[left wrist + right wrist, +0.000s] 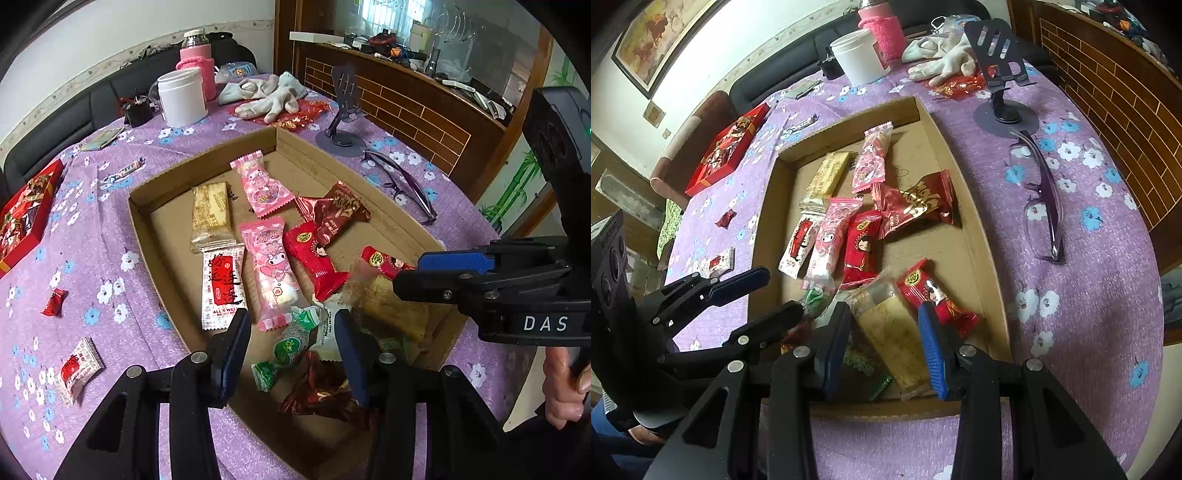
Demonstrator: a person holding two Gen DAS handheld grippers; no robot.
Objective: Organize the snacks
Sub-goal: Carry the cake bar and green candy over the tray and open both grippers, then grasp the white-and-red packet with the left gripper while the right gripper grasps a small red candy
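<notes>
A shallow cardboard tray (207, 162) (849, 114) on the purple flowered tablecloth holds several wrapped snacks: pink, red, beige and white packets. My left gripper (291, 317) (785, 291) hovers open over the tray's near end. Below its gap lie a green candy (288, 343) and a dark red packet (321, 395), neither touched by the pads. My right gripper (884, 310) (408, 273) is shut on a beige wafer packet (890, 332) at the tray's near right, next to a small red packet (934, 295). Loose on the cloth are a red candy (54, 302) and a white-red packet (77, 369).
A red box of sweets (22, 214) (727, 144) sits at the left. Purple glasses (402, 184) (1045, 195) lie right of the tray. A phone stand (343, 110), grey gloves (269, 96), a white jar (181, 96) and a pink bottle (199, 62) stand behind it.
</notes>
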